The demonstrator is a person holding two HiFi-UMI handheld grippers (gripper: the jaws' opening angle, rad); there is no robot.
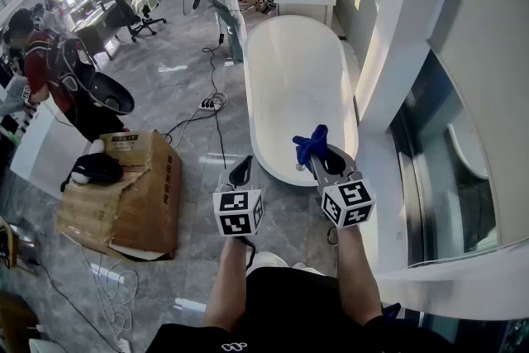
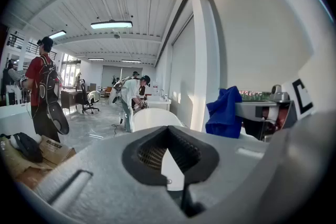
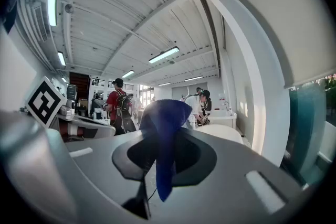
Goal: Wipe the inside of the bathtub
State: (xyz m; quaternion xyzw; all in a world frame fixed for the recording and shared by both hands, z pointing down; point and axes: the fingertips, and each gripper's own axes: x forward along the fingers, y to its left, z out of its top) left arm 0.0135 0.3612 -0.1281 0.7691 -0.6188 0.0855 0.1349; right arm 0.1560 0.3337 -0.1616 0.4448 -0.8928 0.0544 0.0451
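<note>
Right gripper view: right tool (image 3: 166, 159) pinches limp blue cloth (image 3: 160, 118); left tool (image 2: 169, 153) closed.

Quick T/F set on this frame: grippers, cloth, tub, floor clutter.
1. The right gripper is shut on a blue cloth. True.
2. The left gripper holds a sponge. False: its jaws are together with nothing between them.
3. The blue cloth is pressed against the bottom of the bathtub. False: it is held in the air at the bathtub's near end.
4. A cardboard box sits on the floor to the left of the bathtub. True.
</note>
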